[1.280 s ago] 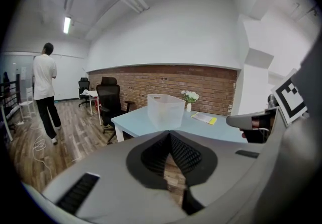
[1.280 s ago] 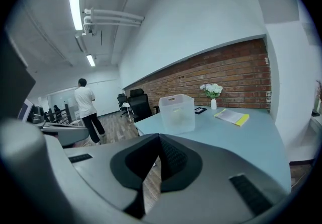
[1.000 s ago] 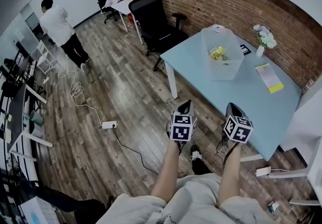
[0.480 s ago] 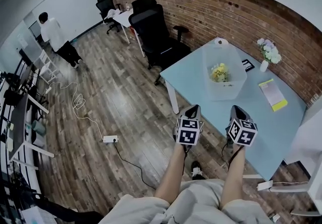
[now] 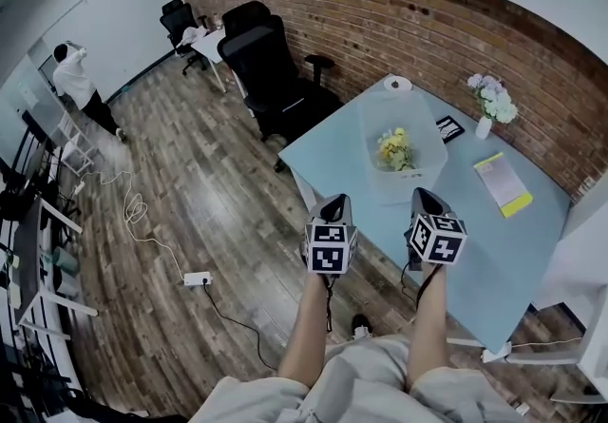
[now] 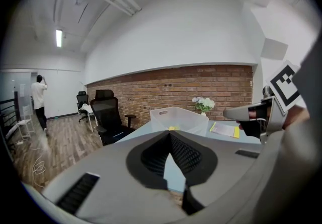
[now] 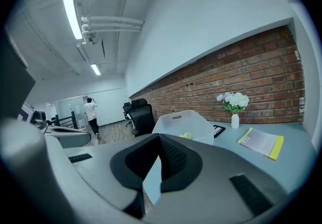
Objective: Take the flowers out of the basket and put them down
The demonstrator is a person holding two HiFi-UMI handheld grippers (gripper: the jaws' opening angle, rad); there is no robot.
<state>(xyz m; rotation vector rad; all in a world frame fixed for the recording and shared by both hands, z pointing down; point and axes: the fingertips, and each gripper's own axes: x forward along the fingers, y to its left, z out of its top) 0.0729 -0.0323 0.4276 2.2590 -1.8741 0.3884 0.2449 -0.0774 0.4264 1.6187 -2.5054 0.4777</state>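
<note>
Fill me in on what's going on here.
A person stands at a light blue table with a two-jaw gripper in each hand. The left gripper and the right gripper are both shut and empty, held in the air short of the basket. The yellow flowers lie inside it, untouched, so nothing has been taken out yet. A vase of pale flowers and a booklet sit nearer the brick wall.

Bright ceiling strip lights [image 7: 71, 14], fisheye-warped edges
</note>
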